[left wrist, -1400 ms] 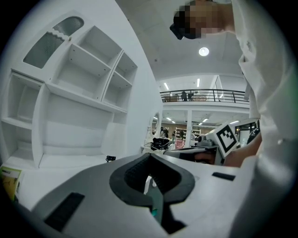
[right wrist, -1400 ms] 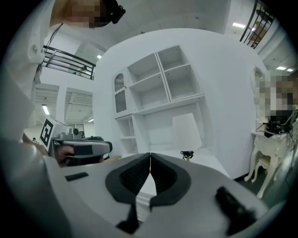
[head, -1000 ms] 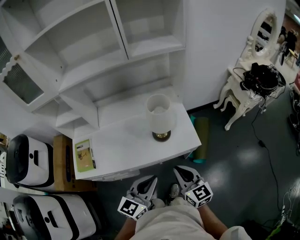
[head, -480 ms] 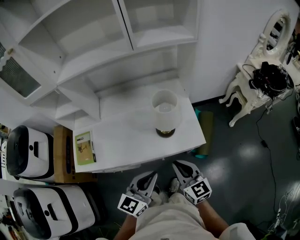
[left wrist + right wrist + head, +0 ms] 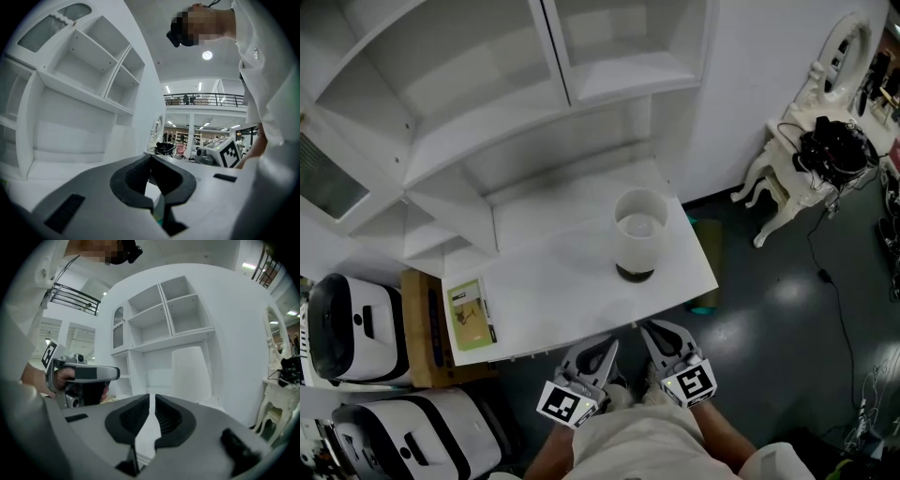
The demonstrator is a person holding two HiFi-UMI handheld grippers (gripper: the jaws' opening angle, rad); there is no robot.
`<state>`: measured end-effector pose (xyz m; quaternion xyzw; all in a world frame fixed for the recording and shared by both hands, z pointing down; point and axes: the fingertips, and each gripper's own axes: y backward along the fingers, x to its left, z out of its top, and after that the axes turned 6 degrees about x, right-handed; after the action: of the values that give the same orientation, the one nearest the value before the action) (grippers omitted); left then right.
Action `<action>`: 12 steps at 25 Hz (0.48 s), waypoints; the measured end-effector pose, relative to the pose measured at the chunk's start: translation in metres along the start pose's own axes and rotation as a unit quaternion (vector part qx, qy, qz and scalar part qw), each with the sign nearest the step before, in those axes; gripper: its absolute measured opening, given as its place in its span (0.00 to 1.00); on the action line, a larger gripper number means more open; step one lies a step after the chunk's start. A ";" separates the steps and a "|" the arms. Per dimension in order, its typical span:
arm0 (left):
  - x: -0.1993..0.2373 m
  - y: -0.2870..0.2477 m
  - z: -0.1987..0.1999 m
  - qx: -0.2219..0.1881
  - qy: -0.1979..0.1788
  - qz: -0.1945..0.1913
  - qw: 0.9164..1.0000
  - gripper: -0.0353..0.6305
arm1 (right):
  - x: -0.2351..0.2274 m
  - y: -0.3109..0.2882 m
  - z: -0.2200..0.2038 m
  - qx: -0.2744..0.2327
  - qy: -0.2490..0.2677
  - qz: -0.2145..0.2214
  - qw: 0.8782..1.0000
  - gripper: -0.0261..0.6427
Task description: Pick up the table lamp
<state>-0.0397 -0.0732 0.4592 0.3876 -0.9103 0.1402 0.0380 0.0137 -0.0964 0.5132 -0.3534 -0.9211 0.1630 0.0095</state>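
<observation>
The table lamp (image 5: 638, 230), a white cylindrical shade on a dark round base, stands upright near the right front corner of the white table (image 5: 553, 281). It rises as a tall white shade (image 5: 190, 376) just ahead and to the right in the right gripper view. My left gripper (image 5: 605, 349) (image 5: 151, 158) is at the table's front edge, jaws shut and empty. Beside it my right gripper (image 5: 654, 330) (image 5: 152, 397) is just short of the lamp. Its jaws are opening, with a narrow slit and nothing between them.
White shelving (image 5: 534, 103) rises behind the table. A green booklet (image 5: 469, 314) lies at the table's left front. White appliances (image 5: 347, 328) and a cardboard box (image 5: 422, 328) stand left. An ornate white dressing table (image 5: 797, 159) with black cables is far right.
Both grippers have come forward together, from clear of the table to its front edge below the lamp. The lamp has not moved.
</observation>
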 end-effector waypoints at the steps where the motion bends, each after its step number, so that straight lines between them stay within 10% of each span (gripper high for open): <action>1: 0.005 -0.001 -0.001 0.001 -0.002 -0.003 1.000 0.07 | 0.002 -0.005 0.000 -0.004 0.003 -0.003 1.000 0.08; 12: 0.044 -0.005 -0.018 0.017 0.013 -0.017 1.000 0.07 | -0.010 -0.050 -0.014 -0.011 -0.007 -0.043 0.999 0.16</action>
<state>-0.0679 -0.1019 0.4853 0.4018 -0.9005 0.1598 0.0453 -0.0093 -0.1340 0.5429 -0.3127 -0.9372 0.1544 0.0065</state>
